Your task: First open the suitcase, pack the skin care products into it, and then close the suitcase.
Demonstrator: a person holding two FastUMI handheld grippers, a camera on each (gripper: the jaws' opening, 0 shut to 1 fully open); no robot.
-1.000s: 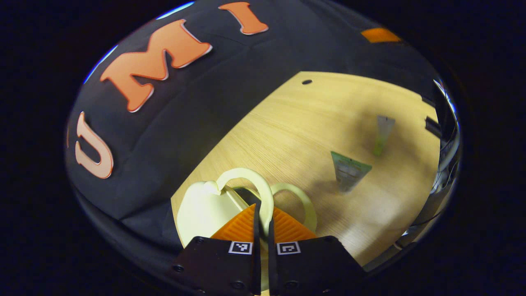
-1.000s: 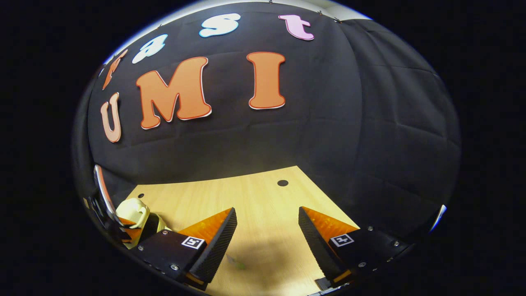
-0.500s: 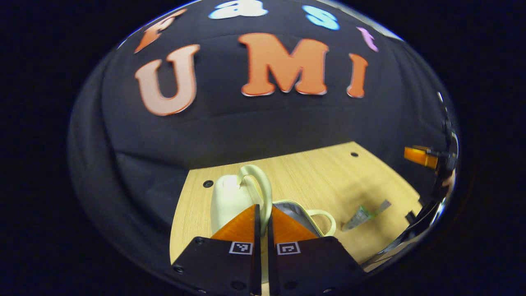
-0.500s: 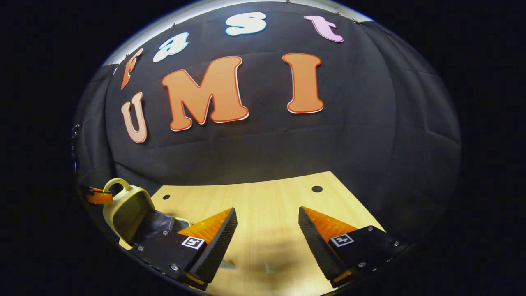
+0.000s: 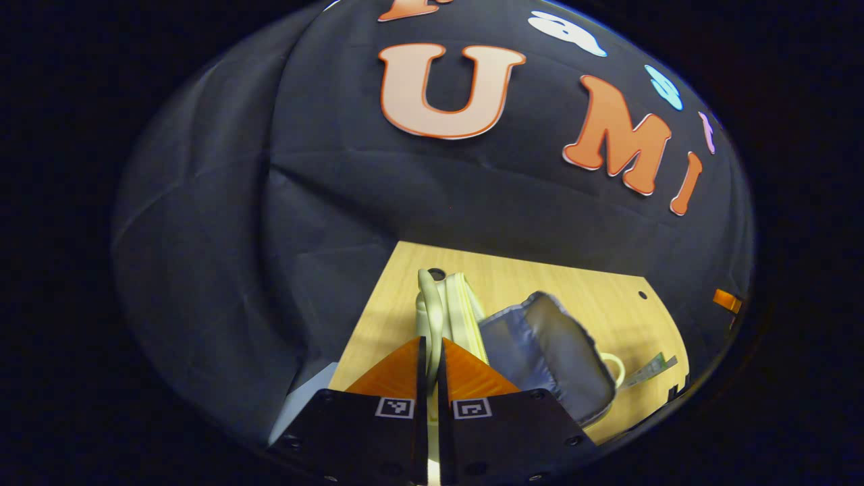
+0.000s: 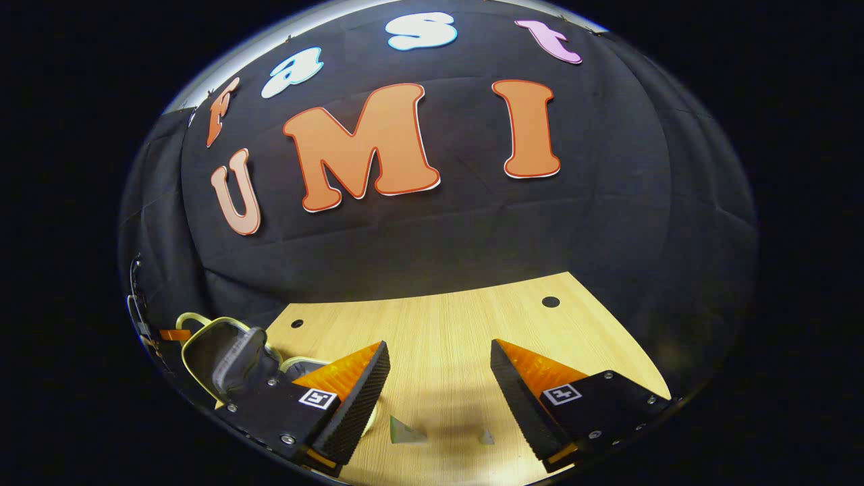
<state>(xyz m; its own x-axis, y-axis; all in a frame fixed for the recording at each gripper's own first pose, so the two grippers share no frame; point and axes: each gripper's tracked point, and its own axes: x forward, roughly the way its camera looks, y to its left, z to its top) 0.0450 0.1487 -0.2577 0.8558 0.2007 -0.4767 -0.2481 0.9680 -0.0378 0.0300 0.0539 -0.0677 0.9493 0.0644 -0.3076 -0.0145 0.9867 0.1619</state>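
In the left gripper view my left gripper (image 5: 430, 345) is shut on the cream handle (image 5: 424, 300) of the suitcase lid (image 5: 459, 304). The lid stands nearly edge-on, raised off the base. To its right the grey-blue lining (image 5: 550, 347) of the open suitcase shows, with a second cream handle (image 5: 613, 368) beyond it. A green skin care sachet (image 5: 649, 370) lies on the table past that. In the right gripper view my right gripper (image 6: 439, 385) is open above the table, with two small sachets (image 6: 405, 430) (image 6: 486, 437) lying below it. The open suitcase (image 6: 226, 351) sits far left there.
The wooden table (image 6: 439, 324) has small round holes (image 6: 550, 302) near its back edge and meets the black cloth wall behind. The table's left edge (image 5: 368, 317) runs close beside the suitcase.
My left gripper has swung the lid up by its handle, and the suitcase has gone from barely parted to open with its lining showing. The right gripper has only drifted slightly, staying open.
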